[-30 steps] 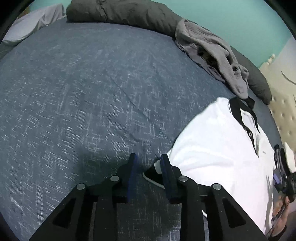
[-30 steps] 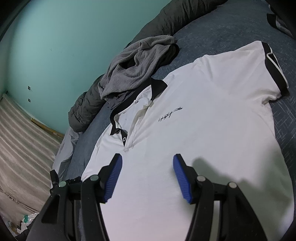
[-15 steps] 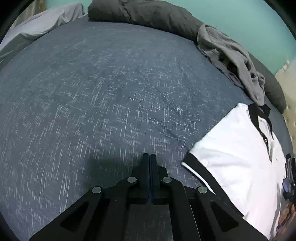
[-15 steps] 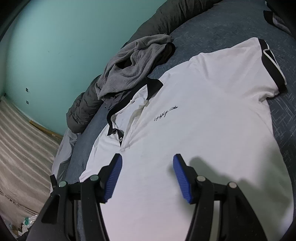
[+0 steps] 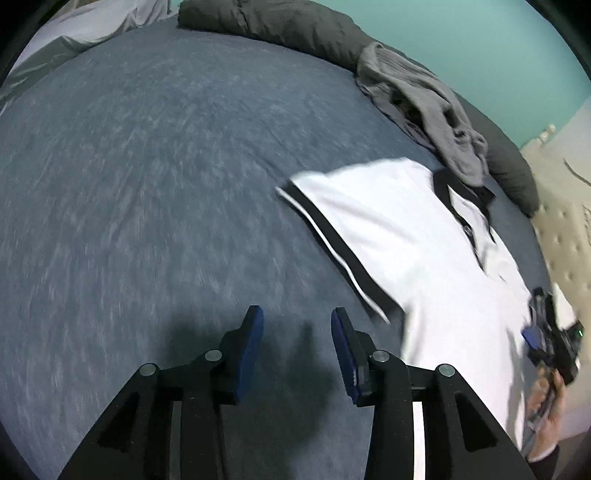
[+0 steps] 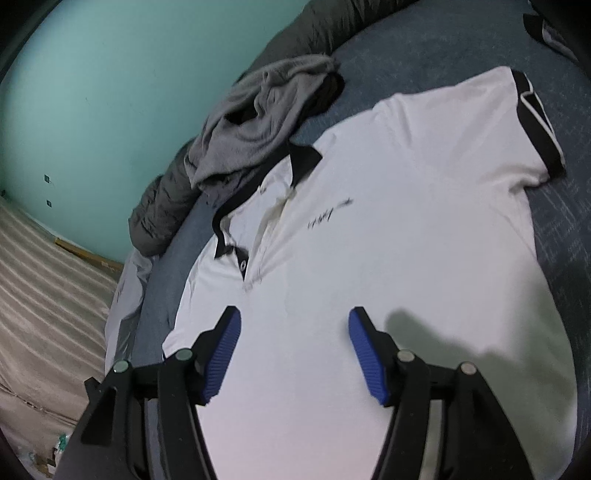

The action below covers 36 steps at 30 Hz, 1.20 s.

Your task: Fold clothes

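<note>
A white polo shirt [image 5: 424,251] with a black collar and black sleeve cuffs lies face up on the blue bedspread [image 5: 147,184]. Its sleeve [image 5: 332,236] lies spread out to the side. My left gripper [image 5: 295,321] hangs over bare bedspread, just left of that sleeve's cuff. Its jaws are opening and nothing is between them. My right gripper [image 6: 295,317] hovers above the shirt's chest [image 6: 406,221], below the button placket. Its jaws are opening slightly and hold nothing. The left wrist view also shows the right gripper [image 5: 550,332] in a hand at the shirt's far side.
A crumpled grey garment [image 6: 258,122] lies by the shirt's collar, against a rolled dark grey duvet [image 5: 295,33] along the teal wall. A pale sheet [image 5: 74,33] is at the far left corner. A beige padded surface [image 5: 565,221] borders the bed. Another black-trimmed garment [image 6: 546,26] lies beyond the sleeve.
My left gripper let go of the black sleeve cuff, shut, then opened again as it moved off. The sleeve now lies spread flat. The right gripper stayed put.
</note>
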### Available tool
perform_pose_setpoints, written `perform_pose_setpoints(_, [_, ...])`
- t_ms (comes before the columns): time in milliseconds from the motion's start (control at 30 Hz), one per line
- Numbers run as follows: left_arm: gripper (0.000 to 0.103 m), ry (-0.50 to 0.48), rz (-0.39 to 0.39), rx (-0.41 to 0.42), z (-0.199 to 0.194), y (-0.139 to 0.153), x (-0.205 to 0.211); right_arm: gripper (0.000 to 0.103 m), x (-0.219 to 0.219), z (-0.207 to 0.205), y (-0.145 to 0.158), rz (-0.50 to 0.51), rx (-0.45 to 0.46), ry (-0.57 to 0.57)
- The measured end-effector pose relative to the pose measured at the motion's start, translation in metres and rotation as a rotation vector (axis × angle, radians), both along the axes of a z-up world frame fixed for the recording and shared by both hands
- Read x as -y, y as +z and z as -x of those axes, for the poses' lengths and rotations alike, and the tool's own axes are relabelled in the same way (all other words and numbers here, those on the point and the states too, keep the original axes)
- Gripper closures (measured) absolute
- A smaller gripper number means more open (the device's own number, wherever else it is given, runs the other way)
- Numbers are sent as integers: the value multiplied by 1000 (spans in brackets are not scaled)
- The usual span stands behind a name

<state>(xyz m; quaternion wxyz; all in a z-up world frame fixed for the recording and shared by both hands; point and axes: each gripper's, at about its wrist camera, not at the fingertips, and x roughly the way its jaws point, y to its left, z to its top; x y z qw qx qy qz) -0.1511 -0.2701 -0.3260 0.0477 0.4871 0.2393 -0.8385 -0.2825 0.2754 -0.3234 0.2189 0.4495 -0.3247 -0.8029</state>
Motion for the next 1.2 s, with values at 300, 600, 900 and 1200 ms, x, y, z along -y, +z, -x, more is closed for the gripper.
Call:
perform_pose_setpoints(300, [61,-54,-32,51,-63,5,-34,38,-29,-43,32,-14,3,27])
perform_pose_setpoints(600, [58,-12,-74,-2,-77,-8,-60,38,-119,-49,27,-102,97,-118])
perform_pose_setpoints(900, [52,15,-54,-45,-57,-26,-103,38,-170,-34,21,-168,96,-189])
perform_pose_setpoints(1200, [51,-142,105,-107,-20,-34,-160,35,-175,28,19,-198,37,-171])
